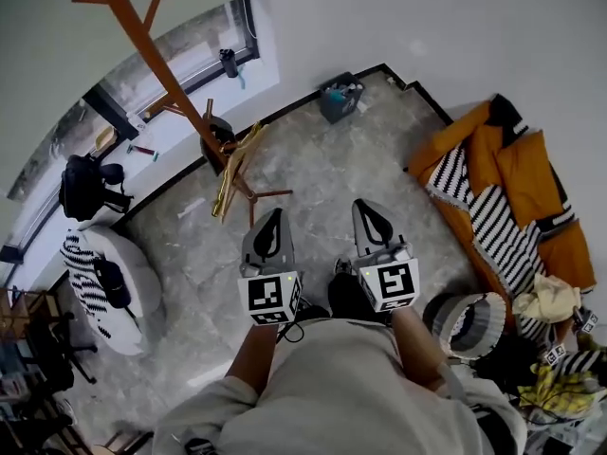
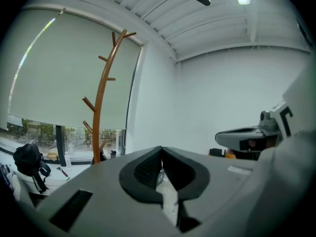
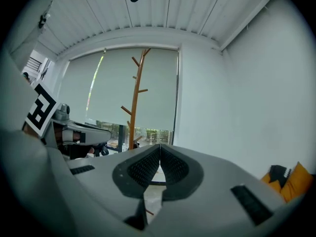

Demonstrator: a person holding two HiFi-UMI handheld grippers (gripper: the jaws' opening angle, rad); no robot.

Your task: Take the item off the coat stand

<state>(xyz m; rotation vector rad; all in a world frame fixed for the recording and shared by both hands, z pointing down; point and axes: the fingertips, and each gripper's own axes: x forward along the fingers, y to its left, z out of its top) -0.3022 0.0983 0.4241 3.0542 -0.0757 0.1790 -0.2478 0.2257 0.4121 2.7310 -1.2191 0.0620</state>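
The orange-brown wooden coat stand [image 1: 161,74] leans through the head view from the top left down to its feet near the window wall. A yellowish strip [image 1: 230,171] hangs low on it, and a dark item [image 1: 217,131] sits beside that. The upper pegs of the stand [image 2: 101,98] are bare in the left gripper view, as they are on the stand [image 3: 136,95] in the right gripper view. My left gripper [image 1: 275,213] and right gripper [image 1: 364,205] are held side by side in front of my body, a good step short of the stand. Both are shut and hold nothing.
A pile of orange and striped clothes [image 1: 503,188] lies at the right, with a grey basket [image 1: 469,322] near it. A white pouf [image 1: 119,278] with striped cloth stands at the left. A black backpack [image 1: 81,188] rests on the window sill. A small bin [image 1: 340,100] stands by the far wall.
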